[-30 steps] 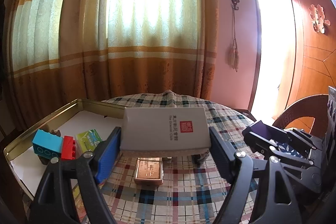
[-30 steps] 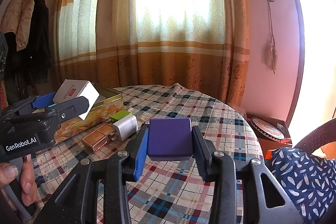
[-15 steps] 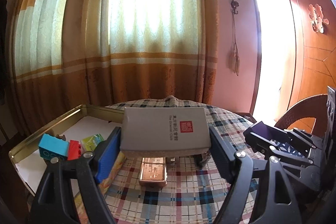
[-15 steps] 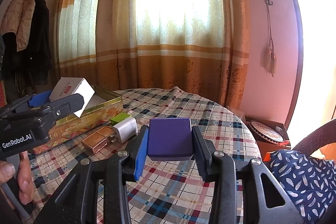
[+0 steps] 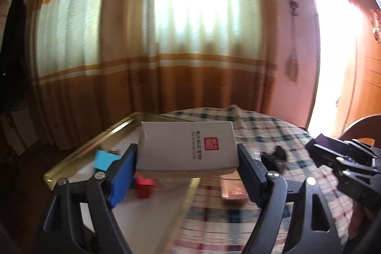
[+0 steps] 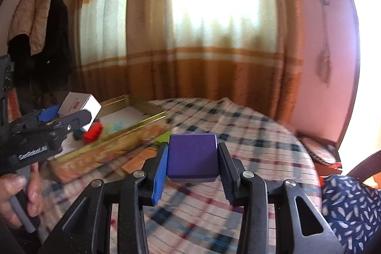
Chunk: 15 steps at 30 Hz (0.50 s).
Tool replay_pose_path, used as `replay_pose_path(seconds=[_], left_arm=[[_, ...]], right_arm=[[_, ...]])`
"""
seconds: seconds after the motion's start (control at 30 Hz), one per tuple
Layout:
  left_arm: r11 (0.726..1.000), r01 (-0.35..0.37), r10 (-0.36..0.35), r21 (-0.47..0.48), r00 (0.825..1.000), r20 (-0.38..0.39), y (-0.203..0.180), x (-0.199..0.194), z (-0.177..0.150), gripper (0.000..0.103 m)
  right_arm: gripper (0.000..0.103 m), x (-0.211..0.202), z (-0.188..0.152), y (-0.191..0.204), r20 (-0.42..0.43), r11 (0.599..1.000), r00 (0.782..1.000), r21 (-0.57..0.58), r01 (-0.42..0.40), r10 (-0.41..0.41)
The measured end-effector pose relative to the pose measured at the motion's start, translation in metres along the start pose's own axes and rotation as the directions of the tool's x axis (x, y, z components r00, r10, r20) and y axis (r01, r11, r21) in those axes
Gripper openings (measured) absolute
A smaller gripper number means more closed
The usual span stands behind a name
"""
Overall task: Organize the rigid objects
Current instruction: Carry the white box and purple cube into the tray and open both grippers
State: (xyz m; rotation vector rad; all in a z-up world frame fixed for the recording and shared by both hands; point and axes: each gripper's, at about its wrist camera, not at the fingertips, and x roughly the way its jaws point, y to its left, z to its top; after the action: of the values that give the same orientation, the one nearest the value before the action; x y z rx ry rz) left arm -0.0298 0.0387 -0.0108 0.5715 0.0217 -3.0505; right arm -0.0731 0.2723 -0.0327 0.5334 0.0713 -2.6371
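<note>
Far left, seen from the right wrist: hand [image 6: 16, 196] gripping the handle of the left gripper [image 5: 187, 158]. Clamped wide between its pads, a white box [image 5: 188, 145] with a red seal, held above the near edge of a gold tin tray [image 5: 95, 142]. Inside the tray, blurred, a blue block [image 5: 103, 160] and a red block [image 5: 144, 186]. Right of the tray, on the checked tablecloth [image 5: 259, 132], a copper-coloured box [image 5: 234, 192]. Further right, the right gripper [image 6: 193, 164], narrow, squeezing a purple block [image 6: 193, 158] held clear above the cloth. Behind, orange striped curtains [image 6: 214, 39].
</note>
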Motion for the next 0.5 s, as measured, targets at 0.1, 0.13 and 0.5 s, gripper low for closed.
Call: replay_pose_path(seconds=[0.1, 0.13, 0.5], left_arm=[[0.998, -0.057, 0.056, -0.030, 0.998, -0.015, 0.024, 0.005, 0.006, 0.080], [0.996, -0.078, 0.077, -0.033, 0.997, -0.024, 0.033, 0.007, 0.008, 0.080], [0.969, -0.243, 0.227, -0.052, 0.952, -0.206, 0.097, 0.045, 0.000, 0.080]], right_arm=[[0.042, 0.016, 0.012, 0.018, -0.031, 0.999, 0.998, 0.002, -0.053, 0.053], [0.042, 0.023, 0.016, 0.026, -0.043, 0.997, 0.996, 0.009, -0.082, 0.082], [0.042, 0.097, 0.051, 0.099, -0.149, 0.972, 0.963, -0.032, -0.232, 0.225]])
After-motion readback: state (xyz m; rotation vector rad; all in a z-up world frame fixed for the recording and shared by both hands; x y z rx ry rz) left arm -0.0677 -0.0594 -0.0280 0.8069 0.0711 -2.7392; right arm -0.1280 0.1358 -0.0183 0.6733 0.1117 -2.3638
